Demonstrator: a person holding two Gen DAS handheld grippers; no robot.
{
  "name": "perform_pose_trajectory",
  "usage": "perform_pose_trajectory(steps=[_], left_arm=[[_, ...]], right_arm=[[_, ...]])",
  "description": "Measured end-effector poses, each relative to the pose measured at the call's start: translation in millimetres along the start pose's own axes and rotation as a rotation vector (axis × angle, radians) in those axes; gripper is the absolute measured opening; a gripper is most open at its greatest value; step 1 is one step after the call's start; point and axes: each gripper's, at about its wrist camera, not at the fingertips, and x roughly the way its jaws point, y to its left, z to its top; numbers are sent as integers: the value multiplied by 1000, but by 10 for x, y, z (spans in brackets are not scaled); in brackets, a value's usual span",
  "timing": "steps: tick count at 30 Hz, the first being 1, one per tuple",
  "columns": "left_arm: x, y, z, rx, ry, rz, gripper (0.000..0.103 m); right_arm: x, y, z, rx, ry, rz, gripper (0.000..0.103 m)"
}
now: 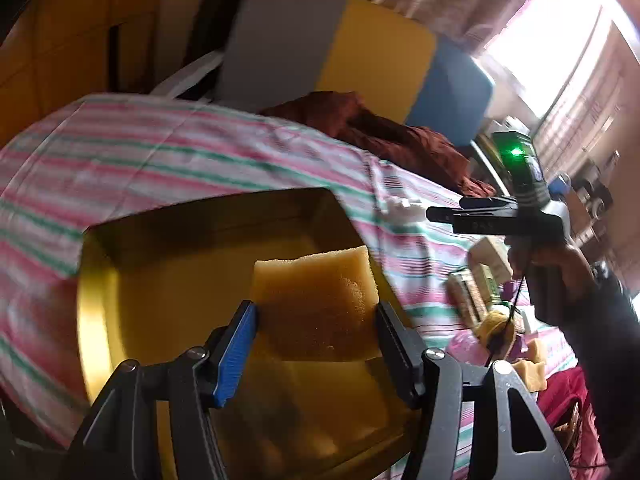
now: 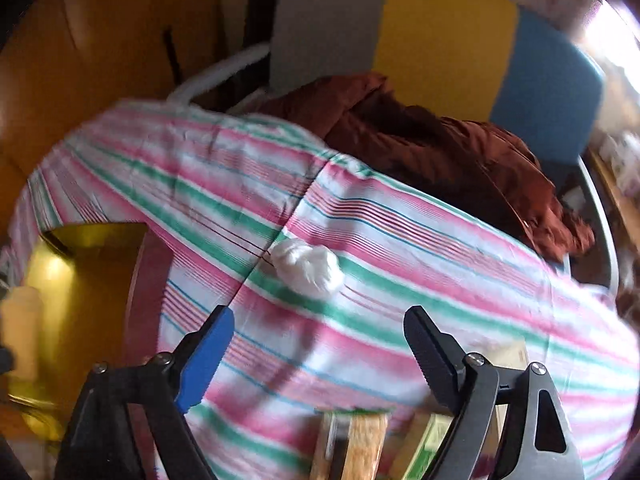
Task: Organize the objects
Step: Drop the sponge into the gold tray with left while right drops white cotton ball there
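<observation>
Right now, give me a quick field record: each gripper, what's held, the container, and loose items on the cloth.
left gripper: jaws shut on yellow sponge
sponge position: above yellow tray
right gripper: jaws open, nothing between them
ahead of right gripper: white wad on striped cloth
behind cloth: brown garment

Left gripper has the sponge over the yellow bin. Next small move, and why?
Probably lower it a little into the yellow bin, then open. The left gripper is shut on the sponge, pads pressing both sides, and the sponge hangs over the bin's open interior, so a release there should land it inside. The right gripper is open and empty above the striped cloth, so it needn't help.
</observation>
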Motion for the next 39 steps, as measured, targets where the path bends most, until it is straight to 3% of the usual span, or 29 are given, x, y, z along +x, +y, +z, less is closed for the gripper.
perform_pose_trajectory(steps=[4,6,7,10,15,19,21,24,26,29,33,35,39], left_arm=[[-23,261,-78,-50,9,37,61],[-16,377,-97,-69,10,56,61],[-12,416,-101,-75,9,62,61],[2,532,-96,-87,2,84,61],[93,701,3,-83,-6,152,61],[141,916,90,-115,-6,257,65],[75,997,101,-145,-20,276,72],[-102,996,66,-148,-49,271,74],[-250,962,11,-145,-70,270,74],[-458,895,-81,-142,-101,284,74],[-742,743,-325,-116,-171,302,75],[-847,661,-445,-112,-208,318,75],[-954,543,-627,-121,-255,347,78]], right_arm=[[408,170,249,-108,111,-48,78],[571,222,292,-136,151,-68,61],[652,241,301,-152,171,-86,36],[683,195,307,-133,168,-94,29],[155,153,233,-89,42,-65,29],[-346,426,119,-79,-56,47,29],[-511,641,65,-87,-87,131,29],[-621,1032,42,-120,-111,193,36],[-609,1297,57,-129,-115,233,62],[-654,1577,35,-108,-142,280,78],[-739,1792,-151,-83,-164,312,85],[-787,1863,-324,-81,-162,310,93],[-909,2059,-666,-145,-201,233,103]])
